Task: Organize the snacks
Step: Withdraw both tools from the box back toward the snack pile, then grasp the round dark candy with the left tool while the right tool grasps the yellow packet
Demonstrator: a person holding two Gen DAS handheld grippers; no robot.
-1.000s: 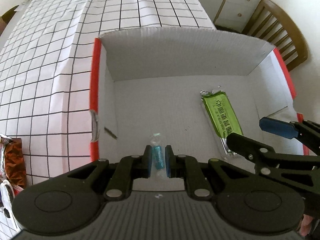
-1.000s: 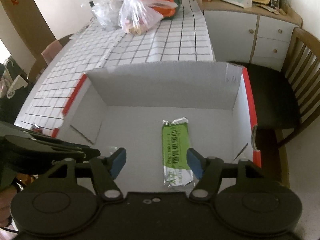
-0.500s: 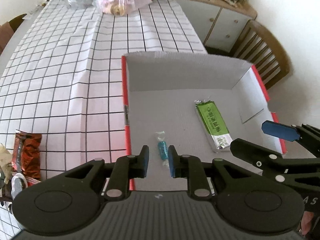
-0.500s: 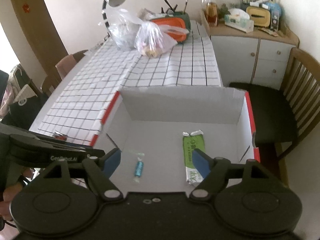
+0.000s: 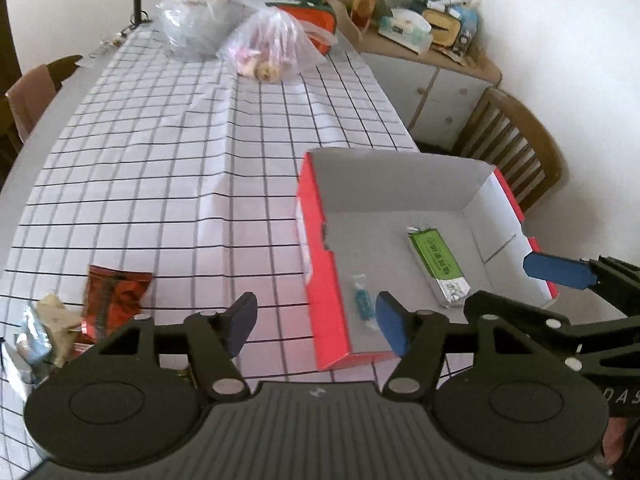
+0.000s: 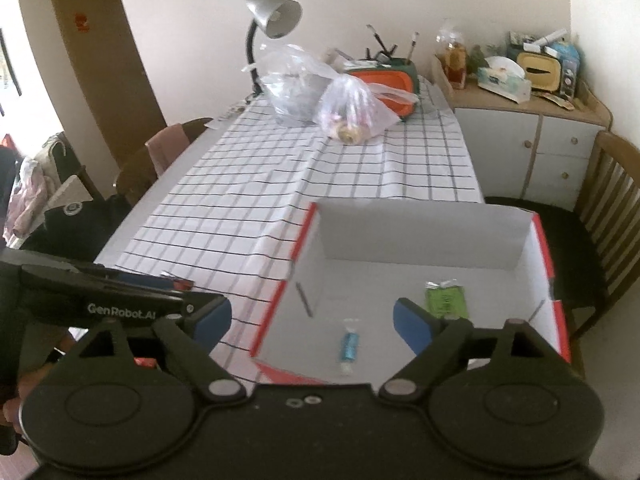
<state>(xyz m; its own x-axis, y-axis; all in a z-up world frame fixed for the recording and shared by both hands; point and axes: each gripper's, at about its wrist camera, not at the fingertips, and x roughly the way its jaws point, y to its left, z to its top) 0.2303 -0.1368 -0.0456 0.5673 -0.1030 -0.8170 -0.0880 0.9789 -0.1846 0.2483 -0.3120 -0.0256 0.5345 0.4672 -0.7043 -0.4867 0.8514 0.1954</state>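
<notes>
A small blue-wrapped candy [image 5: 363,301] lies loose on the floor of a red-sided cardboard box [image 5: 326,300], near its left wall, with a green snack bar [image 5: 436,258] flat on the floor further right; the two are apart and neither touches a wall. Seen from the left wrist, the left gripper [image 5: 316,322] hangs above and short of the box, its jaws having just been opening and now standing at a middling spread with nothing between the pads; the candy shows just inside the right fingertip [image 5: 390,326] but well below it, untouched. The right gripper [image 6: 316,320] hovers over the box's near edge, its jaws likewise just widened and standing wide and empty, the candy lying below the gap and the green bar beyond its right finger. The box sits at the near right corner of a table under a checked tablecloth [image 5: 180,168]. More snacks wait at the cloth's near left edge: a red-brown packet [image 5: 114,294] and a heap of pale wrappers [image 5: 40,328]. Two plastic bags [image 5: 240,36] sit at the far end. Likely trouble from here: a low swing toward the heap could catch the box's left wall and shove the light box, and thin crinkly wrappers could slip from the pads or bunch the cloth.
</notes>
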